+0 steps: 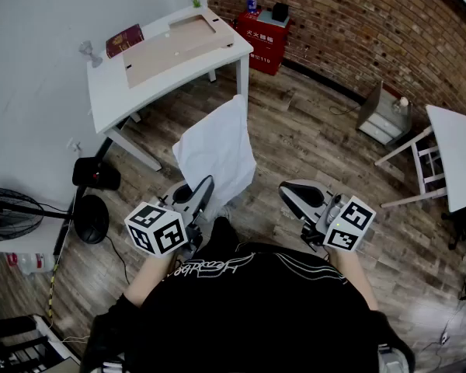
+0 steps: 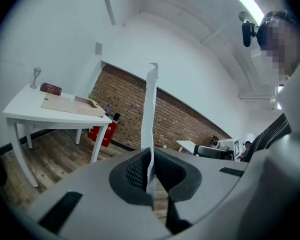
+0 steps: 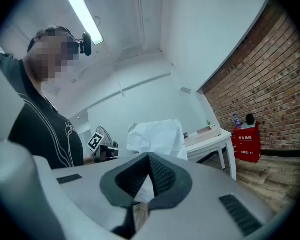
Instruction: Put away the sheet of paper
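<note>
A white, slightly crumpled sheet of paper [image 1: 216,150] stands upright in the air in front of me. My left gripper [image 1: 206,186] is shut on its lower edge. In the left gripper view the sheet [image 2: 150,109] shows edge-on, rising from between the closed pads of the left gripper [image 2: 150,171]. My right gripper [image 1: 289,195] hovers to the right of the paper, apart from it, shut with nothing in it. In the right gripper view its tips [image 3: 149,156] meet, and the paper [image 3: 157,136] and the left gripper [image 3: 102,149] lie beyond them.
A white table [image 1: 116,92] stands ahead at the wall, with a brown board [image 1: 175,45], a dark red book [image 1: 124,40] and a small grey figure on it. Behind it is a red cabinet [image 1: 264,33]. A second white table [image 1: 458,158] stands to the right, and a fan [image 1: 8,216] to the left.
</note>
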Action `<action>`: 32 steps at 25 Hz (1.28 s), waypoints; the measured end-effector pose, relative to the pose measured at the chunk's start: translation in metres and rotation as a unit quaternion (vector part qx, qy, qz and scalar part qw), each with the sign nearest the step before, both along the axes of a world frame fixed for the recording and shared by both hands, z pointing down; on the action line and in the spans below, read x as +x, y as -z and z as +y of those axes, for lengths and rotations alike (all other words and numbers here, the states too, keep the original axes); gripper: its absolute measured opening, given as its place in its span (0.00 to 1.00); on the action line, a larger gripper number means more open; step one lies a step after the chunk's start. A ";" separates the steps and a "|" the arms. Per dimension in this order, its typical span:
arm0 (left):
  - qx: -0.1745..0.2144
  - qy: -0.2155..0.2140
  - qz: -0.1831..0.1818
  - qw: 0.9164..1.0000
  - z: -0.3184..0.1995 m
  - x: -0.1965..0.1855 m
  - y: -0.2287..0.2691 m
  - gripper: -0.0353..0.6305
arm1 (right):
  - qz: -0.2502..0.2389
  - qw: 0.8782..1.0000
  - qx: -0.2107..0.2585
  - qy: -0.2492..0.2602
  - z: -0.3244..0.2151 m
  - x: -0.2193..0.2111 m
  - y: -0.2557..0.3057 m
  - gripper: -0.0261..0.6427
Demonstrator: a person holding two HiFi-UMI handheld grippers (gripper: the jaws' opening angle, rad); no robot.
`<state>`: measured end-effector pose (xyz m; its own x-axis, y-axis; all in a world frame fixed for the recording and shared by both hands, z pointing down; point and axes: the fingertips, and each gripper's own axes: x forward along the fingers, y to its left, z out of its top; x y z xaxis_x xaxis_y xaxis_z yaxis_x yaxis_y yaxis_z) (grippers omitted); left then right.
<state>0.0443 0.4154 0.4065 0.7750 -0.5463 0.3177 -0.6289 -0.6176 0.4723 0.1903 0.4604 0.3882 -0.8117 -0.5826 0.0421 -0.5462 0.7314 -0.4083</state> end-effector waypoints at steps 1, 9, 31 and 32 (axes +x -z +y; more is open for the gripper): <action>0.000 0.000 0.000 1.000 -0.006 0.000 -0.002 0.10 | -0.001 1.000 -0.002 -0.002 -0.006 0.000 -0.002 0.04; -0.008 0.001 0.004 1.000 -0.050 -0.010 -0.013 0.10 | 0.012 1.000 -0.017 0.006 -0.052 -0.019 -0.019 0.04; -0.009 0.063 0.028 0.998 -0.230 -0.148 -0.020 0.10 | 0.032 0.999 -0.023 0.037 -0.244 -0.145 -0.017 0.04; -0.006 0.063 0.028 0.998 -0.236 -0.152 -0.019 0.10 | 0.030 0.999 -0.019 0.036 -0.249 -0.149 -0.016 0.04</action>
